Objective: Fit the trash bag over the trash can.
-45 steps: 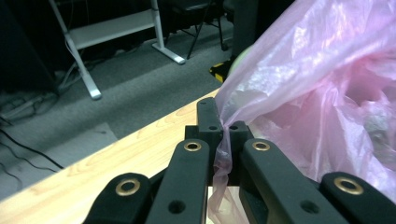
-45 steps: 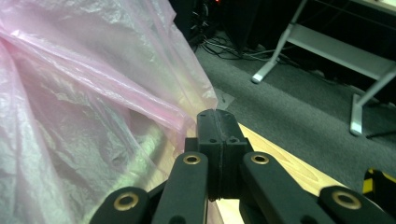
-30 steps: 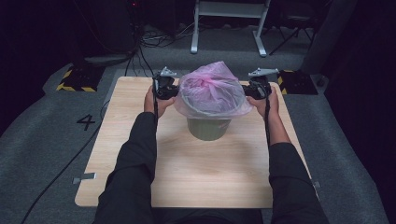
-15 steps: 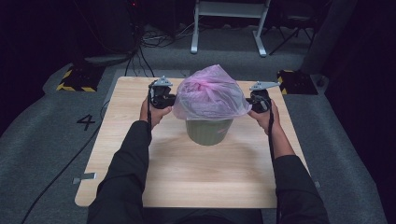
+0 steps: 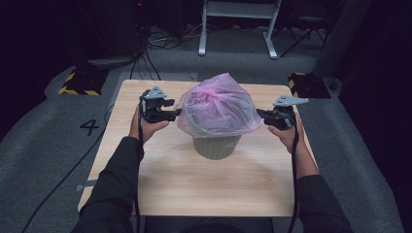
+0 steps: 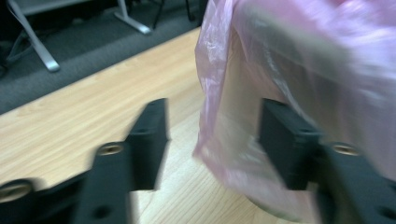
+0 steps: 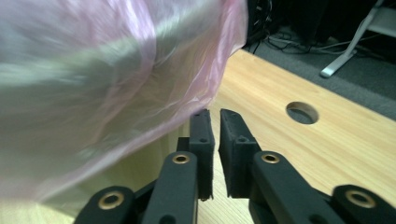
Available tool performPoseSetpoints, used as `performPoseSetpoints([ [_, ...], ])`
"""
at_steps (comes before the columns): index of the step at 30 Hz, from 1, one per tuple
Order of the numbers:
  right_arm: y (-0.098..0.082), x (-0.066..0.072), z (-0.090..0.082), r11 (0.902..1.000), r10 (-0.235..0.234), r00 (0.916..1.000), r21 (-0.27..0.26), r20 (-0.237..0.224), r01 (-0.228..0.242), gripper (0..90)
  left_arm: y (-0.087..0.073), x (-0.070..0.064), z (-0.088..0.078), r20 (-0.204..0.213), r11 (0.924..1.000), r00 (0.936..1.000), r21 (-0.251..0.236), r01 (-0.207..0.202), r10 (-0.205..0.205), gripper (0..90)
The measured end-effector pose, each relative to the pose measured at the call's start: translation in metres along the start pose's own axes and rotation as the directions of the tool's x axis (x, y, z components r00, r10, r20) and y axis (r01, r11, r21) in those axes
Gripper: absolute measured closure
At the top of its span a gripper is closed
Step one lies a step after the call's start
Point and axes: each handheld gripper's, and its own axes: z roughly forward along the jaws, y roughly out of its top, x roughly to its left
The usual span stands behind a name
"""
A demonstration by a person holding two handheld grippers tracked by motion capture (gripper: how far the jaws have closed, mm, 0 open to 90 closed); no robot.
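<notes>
Nearest to us, two dark sleeves reach forward over the pale wooden desk (image 5: 160, 189), each hand carrying a black two-jaw gripper. Between them stands a squat, ribbed, olive-green plastic bin (image 5: 216, 146), its top draped in a thin, translucent pink plastic bag (image 5: 218, 108) that bulges above the rim and hangs down as a loose skirt all round.

The left gripper (image 5: 171, 114) points sideways toward the bin. Its jaws have just been opening and now stand spread; in the left gripper view the hanging edge of the pink bag (image 6: 219, 140) falls into the gap between them, nearer the far jaw, and we cannot tell whether it touches that pad.

The right gripper (image 5: 262, 115) points the opposite way, toward the bin's other side. In the right gripper view its jaws (image 7: 212, 140) are nearly pressed together with nothing pinched; the bag's edge (image 7: 205, 100) lies just beyond and above its tips.

We judge that the left gripper is the better placed: the bag film already lies between its jaws, while the right must first open and push forward.

Beyond the desk lie grey carpet and a white metal frame (image 5: 238, 24).
</notes>
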Motion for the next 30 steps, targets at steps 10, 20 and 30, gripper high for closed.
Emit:
performPoseSetpoints([
  [10, 0.010, -0.013, -0.049, 0.9981, 0.010, 0.9948, -0.062, 0.101, -0.004, 55.4, -0.029, -0.038, -0.056, -0.042, 0.9918, 0.9924, -0.049, -0.118, 0.116, 17.6],
  [20, 0.073, -0.009, -0.041, 0.9909, -0.020, 0.9998, -0.133, 0.006, 0.020, 37.5, -0.032, -0.110, -0.046, -0.002, 0.9711, 0.9741, -0.078, -0.225, 0.226, 16.1],
  [30, 0.109, -0.003, 0.027, 0.9991, -0.042, 0.9974, -0.010, -0.058, 0.041, 45.4, -0.029, -0.109, -0.030, -0.060, 0.9634, 0.9640, -0.055, -0.262, 0.259, 43.6],
])
